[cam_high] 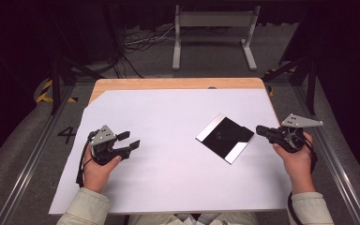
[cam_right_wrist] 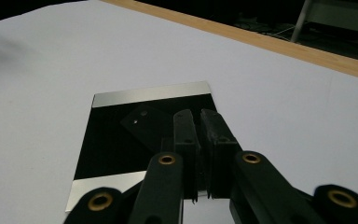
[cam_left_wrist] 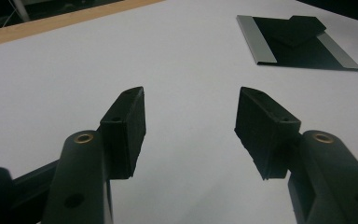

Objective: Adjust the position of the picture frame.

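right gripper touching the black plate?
Cannot tell. In the right gripper view the shut right gripper overlaps the black plate; the high view shows no clear gap.

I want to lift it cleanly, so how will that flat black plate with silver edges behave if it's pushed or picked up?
The plate lies flush on the white sheet, so grabbing an edge looks hard. Its glossy, mirror-like face suggests it is stiff and slippery, likelier to slide than tip. It may scratch easily.

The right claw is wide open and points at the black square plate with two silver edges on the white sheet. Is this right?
Not quite. The right claw is shut, its jaws pressed together with nothing between them, as the right gripper view shows. It does point at the black square plate on the white sheet.
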The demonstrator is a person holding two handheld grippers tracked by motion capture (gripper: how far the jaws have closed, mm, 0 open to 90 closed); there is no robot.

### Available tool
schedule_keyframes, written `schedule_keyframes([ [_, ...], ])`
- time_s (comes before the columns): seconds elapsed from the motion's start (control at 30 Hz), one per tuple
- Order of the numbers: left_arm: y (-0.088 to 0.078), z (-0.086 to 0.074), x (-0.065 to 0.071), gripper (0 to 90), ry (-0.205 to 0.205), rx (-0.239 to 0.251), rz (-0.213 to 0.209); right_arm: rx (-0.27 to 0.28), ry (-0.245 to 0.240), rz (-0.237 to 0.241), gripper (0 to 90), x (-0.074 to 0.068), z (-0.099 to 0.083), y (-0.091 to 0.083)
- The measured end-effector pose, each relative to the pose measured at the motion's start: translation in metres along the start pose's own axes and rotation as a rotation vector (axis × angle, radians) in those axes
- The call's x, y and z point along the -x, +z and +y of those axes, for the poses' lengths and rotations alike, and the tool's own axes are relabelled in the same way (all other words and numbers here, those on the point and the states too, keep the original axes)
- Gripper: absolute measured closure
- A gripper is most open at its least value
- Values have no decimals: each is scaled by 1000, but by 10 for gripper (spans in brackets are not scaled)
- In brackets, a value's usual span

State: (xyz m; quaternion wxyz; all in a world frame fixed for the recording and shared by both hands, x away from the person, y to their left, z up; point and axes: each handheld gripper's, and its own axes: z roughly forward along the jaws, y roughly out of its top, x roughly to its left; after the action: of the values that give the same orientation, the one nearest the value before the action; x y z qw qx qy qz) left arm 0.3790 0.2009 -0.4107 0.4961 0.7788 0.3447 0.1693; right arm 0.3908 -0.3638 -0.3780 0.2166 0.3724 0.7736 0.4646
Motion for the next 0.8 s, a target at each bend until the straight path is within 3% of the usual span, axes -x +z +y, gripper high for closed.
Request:
schedule_keyframes([
  [0.6, 0, 2, 1, 431, 16, -7, 4, -47, -25, -18, 898, -1, 14, 11],
  [0.8, -2, 2, 0, 428, 8, -4, 7, -132, -77, -27, 898, 3, 28, 22],
])
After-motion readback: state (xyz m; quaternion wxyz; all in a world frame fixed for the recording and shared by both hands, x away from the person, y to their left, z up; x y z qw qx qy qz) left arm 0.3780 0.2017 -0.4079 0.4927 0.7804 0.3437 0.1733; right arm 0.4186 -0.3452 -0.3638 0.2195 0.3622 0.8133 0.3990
